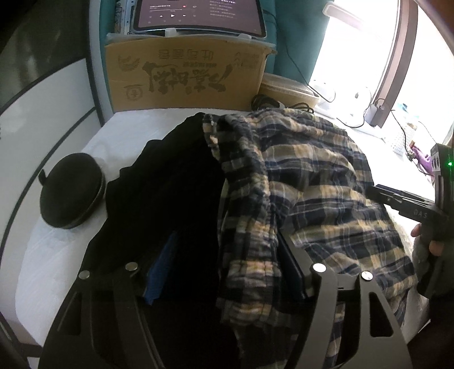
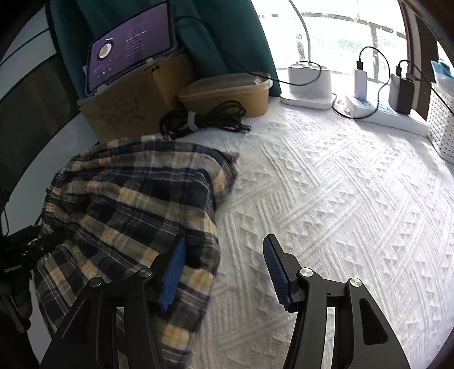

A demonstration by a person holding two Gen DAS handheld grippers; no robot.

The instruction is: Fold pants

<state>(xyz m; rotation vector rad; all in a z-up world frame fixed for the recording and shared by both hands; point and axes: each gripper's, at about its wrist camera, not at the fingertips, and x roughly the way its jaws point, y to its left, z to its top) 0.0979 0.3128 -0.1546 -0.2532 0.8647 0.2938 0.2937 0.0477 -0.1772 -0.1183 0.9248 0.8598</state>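
Note:
Plaid pants (image 1: 317, 181) in navy and yellow lie bunched in a folded heap on a white textured bedspread (image 2: 340, 198). Their gathered waistband hangs down between the jaws of my left gripper (image 1: 224, 255), which stand wide and open, the blue pad (image 1: 160, 272) clear of the plaid. A dark garment (image 1: 159, 184) lies under and left of them. My right gripper (image 2: 224, 241) is open at the right edge of the pants (image 2: 136, 198). Its left pad (image 2: 173, 272) rests against the hem and its right pad (image 2: 275, 272) is over bare bedspread. The right gripper (image 1: 411, 207), held by a hand, shows at the right edge of the left wrist view.
A cardboard box (image 1: 184, 76) with a lit tablet (image 1: 198, 14) on top stands behind the clothes. A round black case (image 1: 71, 190) lies at left. A lidded tub (image 2: 227, 90), a coiled black cable (image 2: 204, 117), chargers on power strips (image 2: 383, 108) and a white perforated basket (image 2: 441, 119) line the window side.

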